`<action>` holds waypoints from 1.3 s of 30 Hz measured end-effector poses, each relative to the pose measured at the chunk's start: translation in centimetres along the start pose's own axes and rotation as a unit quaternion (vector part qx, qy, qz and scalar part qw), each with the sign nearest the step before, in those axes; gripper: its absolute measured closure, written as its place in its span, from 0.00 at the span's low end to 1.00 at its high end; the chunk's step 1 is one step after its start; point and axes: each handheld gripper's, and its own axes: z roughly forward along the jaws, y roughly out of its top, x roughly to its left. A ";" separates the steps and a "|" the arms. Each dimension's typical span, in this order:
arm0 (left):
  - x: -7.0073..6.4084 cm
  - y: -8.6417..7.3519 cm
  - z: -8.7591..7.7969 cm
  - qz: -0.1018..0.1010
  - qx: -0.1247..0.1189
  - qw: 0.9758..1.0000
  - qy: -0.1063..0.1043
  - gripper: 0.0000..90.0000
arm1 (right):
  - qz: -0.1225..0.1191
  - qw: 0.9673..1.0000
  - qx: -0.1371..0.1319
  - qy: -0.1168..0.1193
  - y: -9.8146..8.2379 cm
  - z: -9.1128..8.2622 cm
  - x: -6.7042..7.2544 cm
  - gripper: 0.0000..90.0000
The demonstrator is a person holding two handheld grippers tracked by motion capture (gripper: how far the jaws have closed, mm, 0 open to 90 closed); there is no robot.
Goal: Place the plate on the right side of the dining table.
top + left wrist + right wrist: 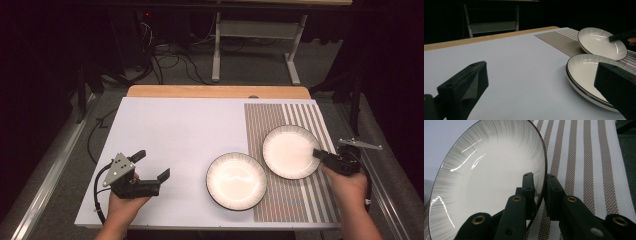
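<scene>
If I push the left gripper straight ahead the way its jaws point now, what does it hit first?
Probably the near plate. The left gripper, jaws open with nothing between them, points across the white tabletop toward it; in the left gripper view the plate's rim sits just past one jaw. Depth is unclear, so it might only graze the rim.

— Both plates look alike to me: the far plate (288,150) is glossy white inside, with fine grey strokes fanning out toward a thin dark rim.

— Same on the near plate (236,180). The placemat (295,200) on the right is woven in brown and white stripes, narrow ones on its left part, broader ones to the right.

— The counter (175,135) is a flat pale white, with a strip of light wood along its far edge.

— And the left hand-held gripper (150,167) is black with a grey three-cornered plate on top. The right hand-held gripper (318,153) is black too, with small brass-coloured rivets.
</scene>
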 end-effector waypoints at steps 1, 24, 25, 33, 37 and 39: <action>0.1 0.0 0.0 0.001 0.003 1.000 0.000 0.00 | 0.004 1.000 0.000 0.002 0.0 0.1 -0.1 0.91; 0.8 -0.6 0.7 0.003 0.035 0.999 0.013 0.00 | 0.006 0.999 -0.031 -0.042 -0.1 -0.1 -0.3 0.71; 0.8 -0.6 0.7 0.003 0.035 0.999 0.013 0.00 | -0.007 0.998 -0.040 -0.040 0.0 -0.6 0.0 0.68; 0.8 -0.3 0.8 0.002 0.034 0.999 0.011 0.00 | -0.081 0.991 -0.106 0.004 0.5 -3.6 4.9 0.49; 0.6 -0.1 0.7 0.005 0.033 0.999 0.008 0.00 | -0.122 0.983 -0.131 0.046 0.5 -4.8 8.4 0.41; 0.4 -0.1 0.7 0.010 0.033 0.999 0.008 0.00 | -0.138 0.978 -0.143 0.061 0.4 -5.1 9.8 0.39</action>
